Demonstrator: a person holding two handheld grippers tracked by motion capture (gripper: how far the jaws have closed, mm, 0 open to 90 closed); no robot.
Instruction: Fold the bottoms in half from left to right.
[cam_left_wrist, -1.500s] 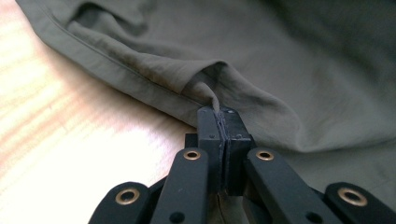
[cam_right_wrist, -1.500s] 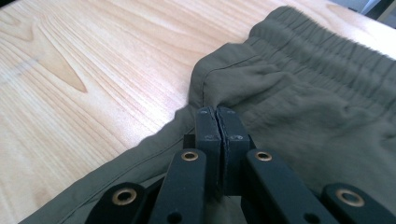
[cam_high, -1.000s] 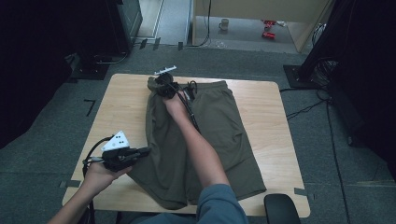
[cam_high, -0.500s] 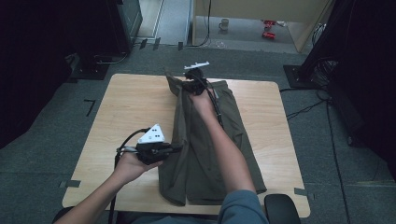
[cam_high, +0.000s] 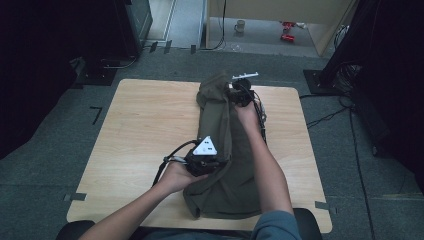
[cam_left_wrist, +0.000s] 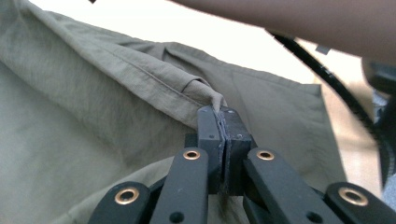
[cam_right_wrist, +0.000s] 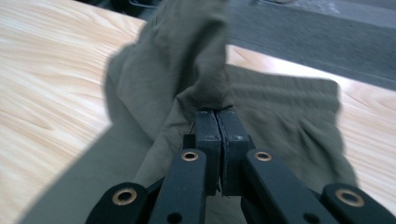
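High view: a pair of olive shorts (cam_high: 227, 150) lies folded lengthwise down the middle of the wooden table (cam_high: 140, 130), running from the far edge to the near edge. The left gripper (cam_high: 212, 162) sits at the left side of the cloth, near its lower half, held by the left hand (cam_high: 177, 175). The right gripper (cam_high: 240, 92) is at the far end of the shorts, where the cloth bunches up off the table. In the left gripper view, the fingers (cam_left_wrist: 210, 135) are closed on a folded edge of the shorts (cam_left_wrist: 93, 93). In the right gripper view, the fingers (cam_right_wrist: 210, 130) are closed on a raised fold of the shorts (cam_right_wrist: 187, 60), with the table (cam_right_wrist: 46, 84) beside it.
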